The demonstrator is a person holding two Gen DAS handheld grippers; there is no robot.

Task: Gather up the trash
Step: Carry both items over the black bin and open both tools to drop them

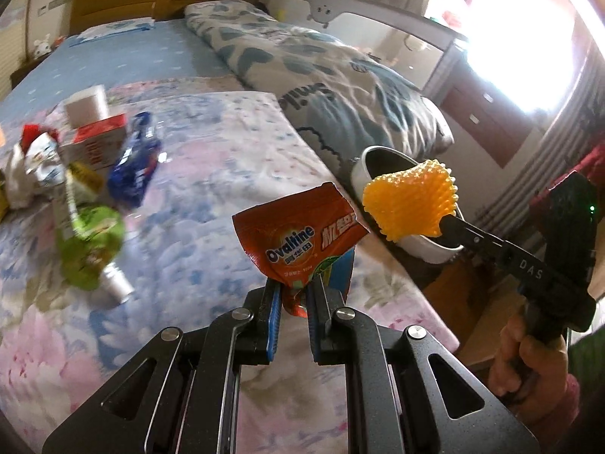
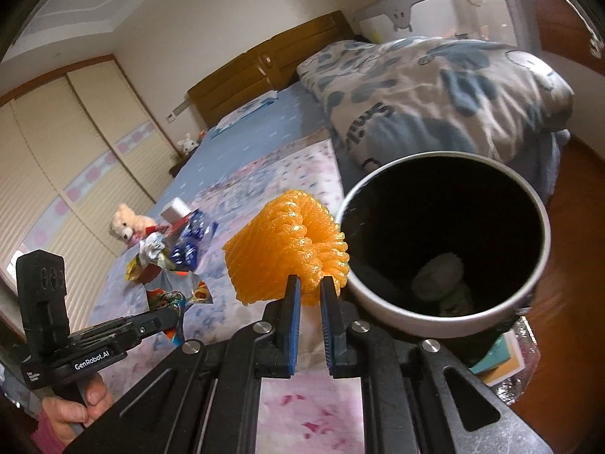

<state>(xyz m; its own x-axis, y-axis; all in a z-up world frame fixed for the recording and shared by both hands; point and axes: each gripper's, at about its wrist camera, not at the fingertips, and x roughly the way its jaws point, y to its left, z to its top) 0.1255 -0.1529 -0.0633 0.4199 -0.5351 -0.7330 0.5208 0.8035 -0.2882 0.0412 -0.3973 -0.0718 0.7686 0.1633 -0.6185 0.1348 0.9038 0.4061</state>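
Observation:
My left gripper is shut on the bottom corner of an orange Ovaltine packet, held up over the bed. In the right wrist view that gripper comes in from the lower left, the packet showing its silvery back. My right gripper is shut on an orange foam fruit net, close to the rim of a white trash bin with a dark inside. From the left wrist view the right gripper holds the net in front of the bin. Some trash lies in the bin.
A pile of wrappers lies on the flowered bedspread: a blue wrapper, a green one, a red and white box. A folded duvet lies behind the bin. A teddy bear sits at the bed's far side. The bin stands beside the bed edge.

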